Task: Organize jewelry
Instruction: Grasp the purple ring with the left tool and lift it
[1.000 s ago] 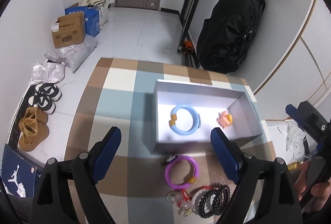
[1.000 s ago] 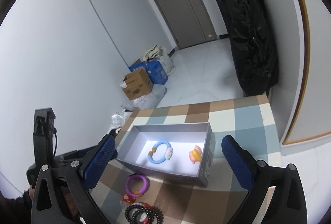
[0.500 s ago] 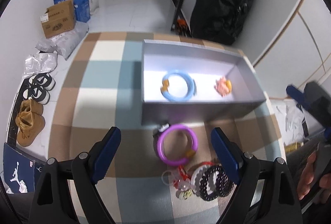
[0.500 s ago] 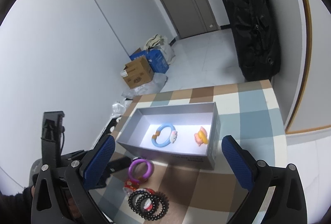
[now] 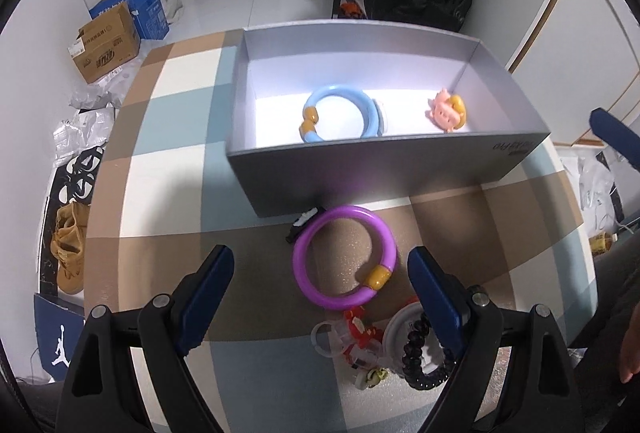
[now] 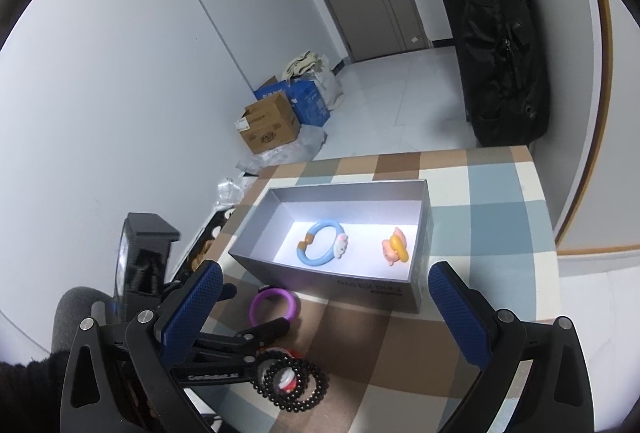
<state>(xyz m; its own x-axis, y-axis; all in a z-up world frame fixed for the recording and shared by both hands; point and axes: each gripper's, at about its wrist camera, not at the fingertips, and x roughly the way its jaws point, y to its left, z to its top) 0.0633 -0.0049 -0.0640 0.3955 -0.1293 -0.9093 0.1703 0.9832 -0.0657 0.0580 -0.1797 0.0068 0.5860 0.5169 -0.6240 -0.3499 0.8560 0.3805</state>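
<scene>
Fingers of the left gripper [image 5: 320, 273] stand spread wide with nothing pinched, pointing steeply down at the checked bench [image 5: 168, 137]. Between them, slightly nearer the right finger, lies the purple bracelet [image 5: 344, 257] flat on the cloth, its yellow bead [image 5: 378, 277] turned toward that finger; neither finger touches it. A small black-and-white charm [image 5: 304, 223] sits at the bracelet's far left edge, close against the front wall of the grey box [image 5: 360, 169]. Behind the right finger lies a heap of other pieces: a clear ring [image 5: 326, 339], a red trinket [image 5: 360, 333] and a black beaded bracelet [image 5: 424, 361], partly hidden by the finger.

Beyond the fingertips the open box holds a blue bracelet [image 5: 340, 113] near its middle and a pink-and-yellow figure [image 5: 447, 109] toward its right end, well apart from each other.

In the right wrist view, the right gripper [image 6: 324, 293] is likewise spread and empty, aimed at the near right corner of the box [image 6: 416, 289]. The left gripper's black arms [image 6: 240, 345] reach in just beside its left finger, straddling the purple bracelet [image 6: 274, 307], with the black beads [image 6: 296, 385] lying in front of them. A dark sleeve [image 6: 28, 393] shows at the lower left edge.
</scene>
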